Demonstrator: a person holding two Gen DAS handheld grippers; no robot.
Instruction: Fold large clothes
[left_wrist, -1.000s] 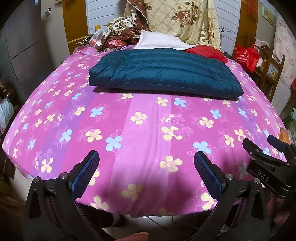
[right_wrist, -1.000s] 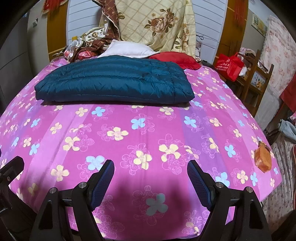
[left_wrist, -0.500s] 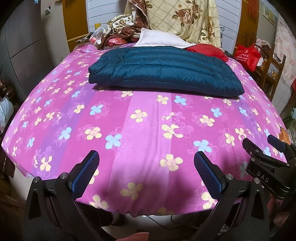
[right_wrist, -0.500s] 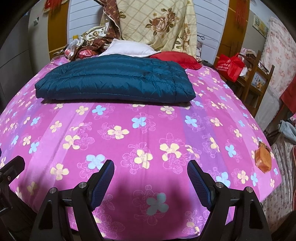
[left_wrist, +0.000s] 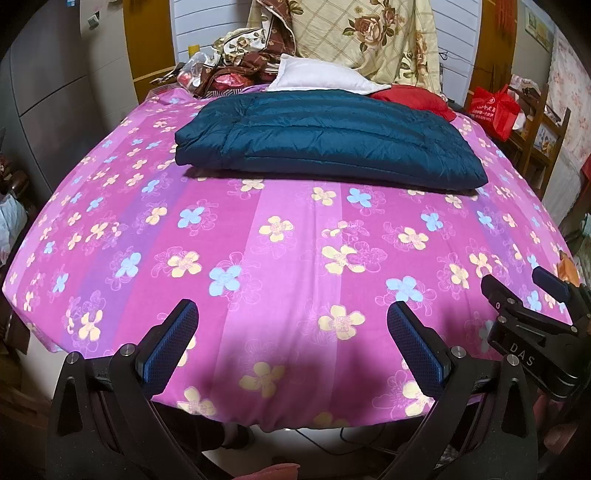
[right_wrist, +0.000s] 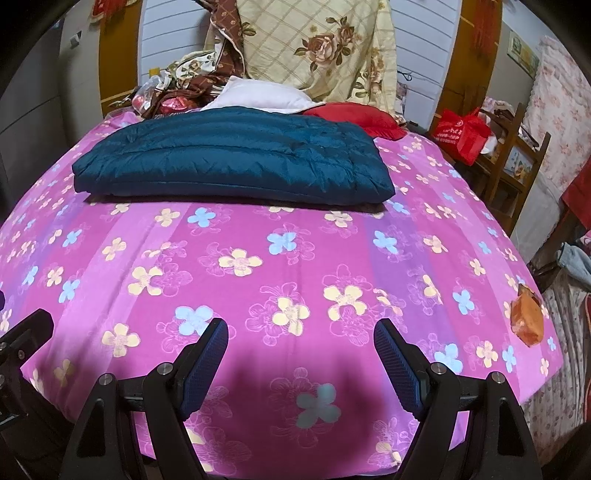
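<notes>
My left gripper (left_wrist: 291, 336) sits at the bottom of its frame, jaws wide apart and holding nothing. The dark blue padded jacket (left_wrist: 328, 138) lies in the upper middle, already folded into a flat rectangle on the pink flowered bed sheet (left_wrist: 295, 240). My right gripper (right_wrist: 301, 354) is also spread and empty, low in its frame. I judge the folding is finished or nearly so; any next fold calls for reaching far forward to its near edge.

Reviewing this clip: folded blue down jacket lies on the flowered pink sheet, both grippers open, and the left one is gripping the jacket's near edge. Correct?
Not quite. The left gripper grips nothing: the left wrist view shows its jaws open over bare pink sheet, well short of the blue down jacket. The rest holds; the right gripper is open too.
</notes>
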